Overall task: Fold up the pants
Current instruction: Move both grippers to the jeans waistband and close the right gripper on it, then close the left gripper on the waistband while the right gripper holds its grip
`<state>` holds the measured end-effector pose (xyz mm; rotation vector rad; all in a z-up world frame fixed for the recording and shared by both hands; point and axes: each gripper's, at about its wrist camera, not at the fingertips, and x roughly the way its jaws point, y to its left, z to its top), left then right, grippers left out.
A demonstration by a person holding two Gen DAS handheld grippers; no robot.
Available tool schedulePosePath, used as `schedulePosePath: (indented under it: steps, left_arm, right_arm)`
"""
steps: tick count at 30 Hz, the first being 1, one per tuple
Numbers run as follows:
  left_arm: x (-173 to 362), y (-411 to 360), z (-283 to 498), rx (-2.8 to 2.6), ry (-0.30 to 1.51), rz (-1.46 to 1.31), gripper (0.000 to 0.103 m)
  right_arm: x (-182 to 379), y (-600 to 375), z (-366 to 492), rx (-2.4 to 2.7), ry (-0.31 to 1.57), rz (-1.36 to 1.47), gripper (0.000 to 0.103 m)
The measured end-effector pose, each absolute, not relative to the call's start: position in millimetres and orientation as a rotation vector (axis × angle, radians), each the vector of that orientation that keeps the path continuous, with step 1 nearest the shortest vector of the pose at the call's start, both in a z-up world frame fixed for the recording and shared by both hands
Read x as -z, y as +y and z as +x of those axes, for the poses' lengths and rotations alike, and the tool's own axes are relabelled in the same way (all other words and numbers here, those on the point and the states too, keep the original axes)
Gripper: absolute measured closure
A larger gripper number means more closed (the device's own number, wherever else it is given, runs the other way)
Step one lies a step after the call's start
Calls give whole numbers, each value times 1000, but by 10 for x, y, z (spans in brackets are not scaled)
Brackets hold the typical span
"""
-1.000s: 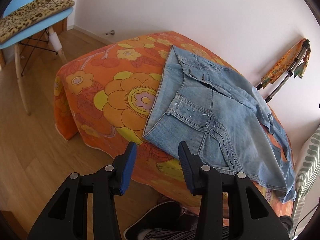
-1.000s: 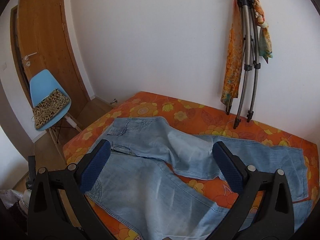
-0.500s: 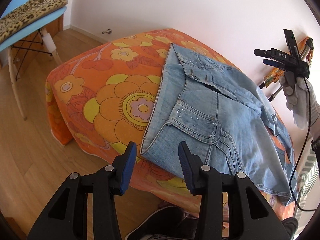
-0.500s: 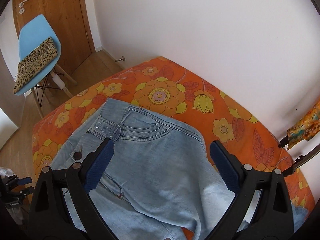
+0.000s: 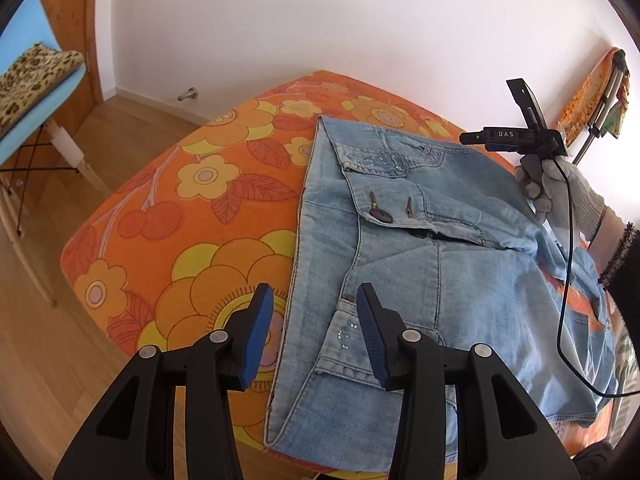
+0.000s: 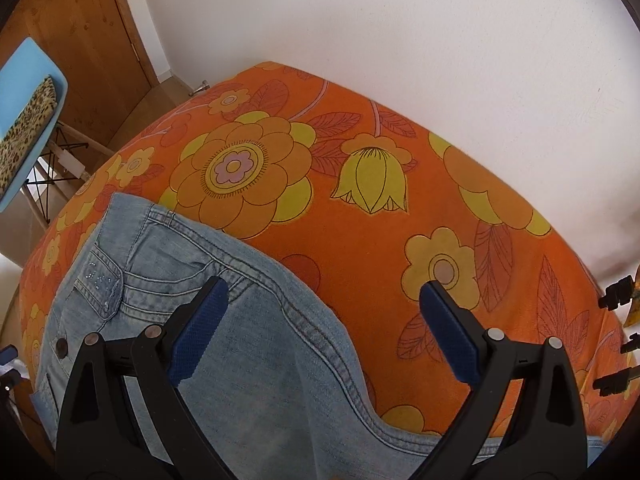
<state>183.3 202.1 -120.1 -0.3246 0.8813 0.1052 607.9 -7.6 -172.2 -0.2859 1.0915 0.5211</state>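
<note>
With the jeans (image 5: 440, 272) spread on the flowered bedspread (image 5: 192, 216), both the left gripper (image 5: 316, 328) and right gripper (image 6: 322, 332) hover open and empty; a shallow pinch could catch only one denim layer.

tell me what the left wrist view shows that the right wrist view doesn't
Only the left wrist view shows the gloved hand holding the right gripper's handle with its black cable, the open fly with its dark button, and the scarf-draped metal stand.

Only the right wrist view shows the yellow tulip print and the right gripper, open, straddling the jeans' outer seam.

Both show the light jeans on the orange flowered bedspread, the blue chair with leopard cushion, and the wooden door.
</note>
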Motion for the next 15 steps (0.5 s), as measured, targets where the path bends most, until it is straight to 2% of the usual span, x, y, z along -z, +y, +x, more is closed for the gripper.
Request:
schedulePosePath:
  steps: [2, 3, 4, 5, 7, 8, 10, 15]
  left_arm:
    - [1194, 2010, 1954, -101, 877, -311, 61]
    - [1190, 2007, 2016, -94, 876, -313, 61]
    - [1187, 2001, 2067, -88, 875, -315, 61]
    - [1176, 1989, 2122, -86, 873, -310, 61]
    - [1156, 1960, 2200, -83, 866, -294, 61]
    - [1143, 1951, 2239, -82, 867, -290, 61]
    - [1134, 1962, 2319, -62, 872, -309, 61]
    - [1150, 1987, 2552, -49, 906, -359, 61]
  right_arm:
    - [1781, -69, 6046, -551, 1104, -289, 5]
    - [1813, -59, 6022, -570, 1112, -302, 12]
    - [1855, -38, 6002, -587, 1127, -320, 28]
    - [1891, -16, 5983, -593, 1143, -339, 37]
    - [1919, 23, 5932, -578, 1153, -378, 84]
    - [1904, 28, 5908, -580, 1151, -382, 89]
    - [1803, 23, 5833, -597, 1120, -370, 92]
    - [1431, -36, 5529, -638, 1027, -339, 94]
